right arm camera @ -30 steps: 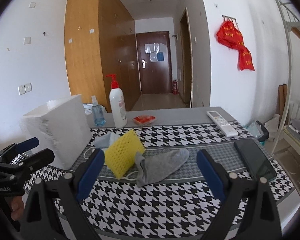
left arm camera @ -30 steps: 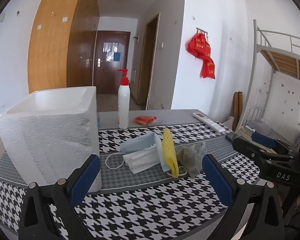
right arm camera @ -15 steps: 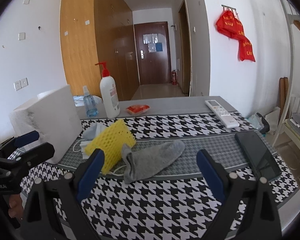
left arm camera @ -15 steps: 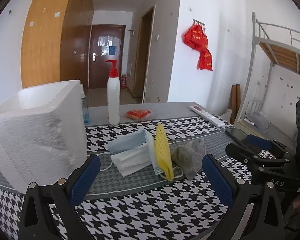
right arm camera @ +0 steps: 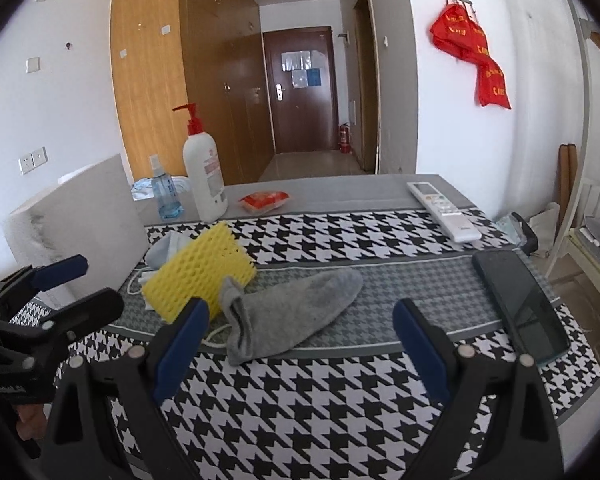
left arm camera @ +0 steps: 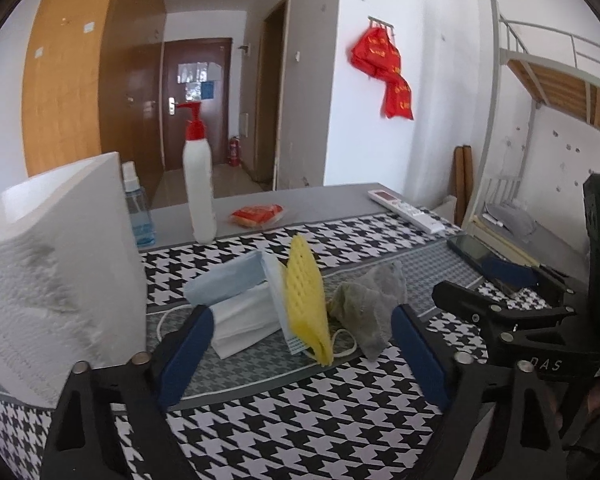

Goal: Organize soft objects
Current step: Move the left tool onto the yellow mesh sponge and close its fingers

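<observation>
Grey sock (right arm camera: 296,312) lies straight ahead of the right tool (right arm camera: 300,344), long axis slanting toward the tabletop's far right corner; both tools gape wide, empty.

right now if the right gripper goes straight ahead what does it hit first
Most likely the grey sock, lying between the open fingers of the right gripper just ahead. The yellow foam net sits left of that line. Depth is uncertain.

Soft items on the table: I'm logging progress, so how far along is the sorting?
Nothing looks done yet. The sock, yellow foam net and masks lie heaped beside the white box. Neither the left gripper nor the right gripper holds anything; both are open, facing the pile. All items remain to be sorted.
</observation>
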{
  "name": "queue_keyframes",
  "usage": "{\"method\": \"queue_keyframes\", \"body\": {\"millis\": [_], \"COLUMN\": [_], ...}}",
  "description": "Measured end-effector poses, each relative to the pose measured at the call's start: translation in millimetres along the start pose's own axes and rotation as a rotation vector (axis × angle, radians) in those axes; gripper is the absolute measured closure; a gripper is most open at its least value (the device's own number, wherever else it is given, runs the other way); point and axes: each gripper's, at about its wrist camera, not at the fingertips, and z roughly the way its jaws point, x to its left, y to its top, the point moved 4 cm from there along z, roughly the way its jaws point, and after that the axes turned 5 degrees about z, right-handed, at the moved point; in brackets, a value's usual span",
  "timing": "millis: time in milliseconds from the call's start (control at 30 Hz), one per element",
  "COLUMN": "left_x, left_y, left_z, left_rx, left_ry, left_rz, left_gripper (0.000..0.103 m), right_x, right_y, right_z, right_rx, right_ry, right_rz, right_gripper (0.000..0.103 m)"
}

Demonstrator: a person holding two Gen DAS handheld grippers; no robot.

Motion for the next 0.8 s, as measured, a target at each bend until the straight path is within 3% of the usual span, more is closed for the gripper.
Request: {"method": "queue_keyframes", "body": {"millis": [233, 367, 533, 600, 800], "left_x": [-1.2, -2.0, -3.5, -3.7, -2.8], "left_y": [-1.6, -1.2, -2.1, -3.9, -5.2], "left_z": [19.3, 24.3, 32.4, 37.2, 43.5], "left_rx": [0.062, 0.07, 0.1, 0.12, 0.135], "left_ry": [-0.026, -0.028, -0.046, -0.054, -0.06], "left_rz": [-0.003, 0.005, 0.006, 0.008, 0.004], "left_gripper": [0.035, 0.036, 0.047, 0.056, 0.061], "right_x": [-7.9, -7.9, -7.5, -7.2, -6.9], "right_y": [-1.1, -1.4, -0.2, 0.6, 1.0], "right_z": [5.0, 9.7, 17.3, 19.8, 28.9], "right_rx": [0.01, 0.022, 0.036, 0.04, 0.063], "right_ry": [-0.008, -0.012, -0.015, -0.016, -0.02], "right_rz": [0.031, 0.026, 0.023, 0.021, 0.014], "right_gripper": [0.008, 0.008, 0.008, 0.008, 0.008]}}
